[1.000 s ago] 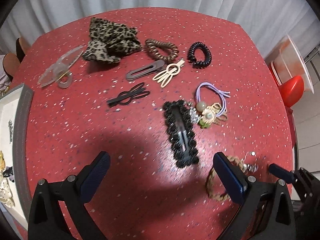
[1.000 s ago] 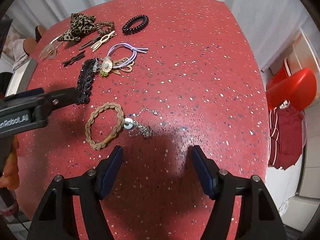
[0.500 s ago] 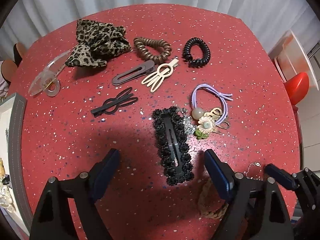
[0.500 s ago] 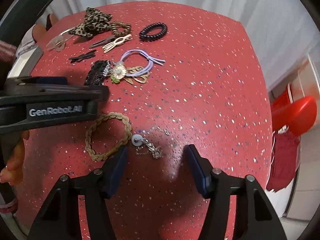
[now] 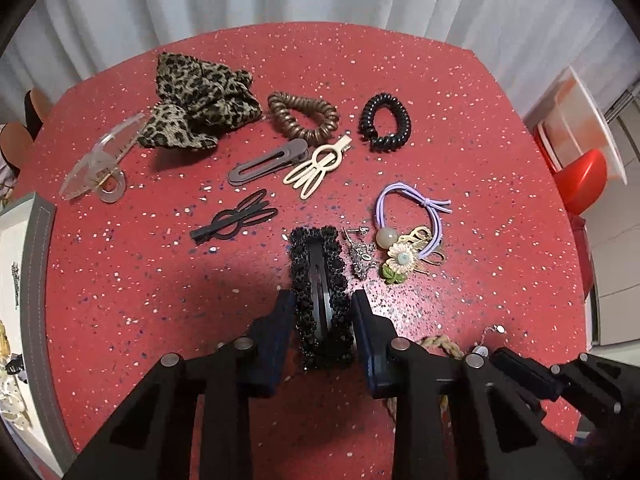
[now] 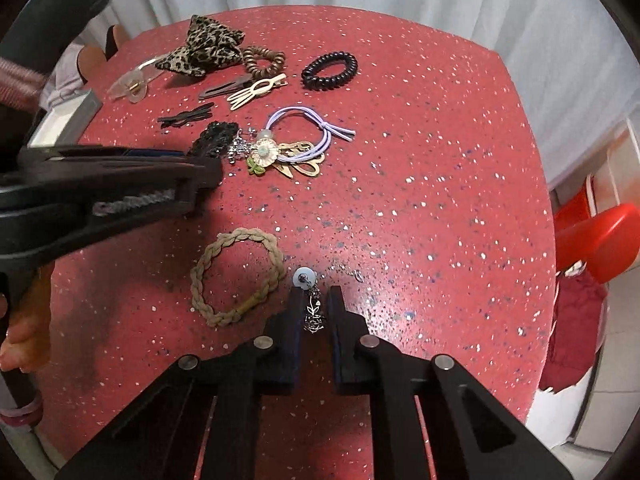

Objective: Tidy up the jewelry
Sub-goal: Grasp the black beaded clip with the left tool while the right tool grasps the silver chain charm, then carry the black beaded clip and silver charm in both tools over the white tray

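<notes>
Grippers working together: my left gripper (image 5: pixel 323 304) clamps black beaded clip (image 5: pixel 320 292) at near centre; my right gripper (image 6: pixel 313 304) pinches silver pendant (image 6: pixel 314 314) beside braided band (image 6: pixel 236 276), both probably bound for tray (image 5: pixel 38 280) far left.

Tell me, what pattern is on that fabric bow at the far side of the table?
Leopard print, tan with dark spots, on the fabric bow; clearest in the left wrist view.
</notes>
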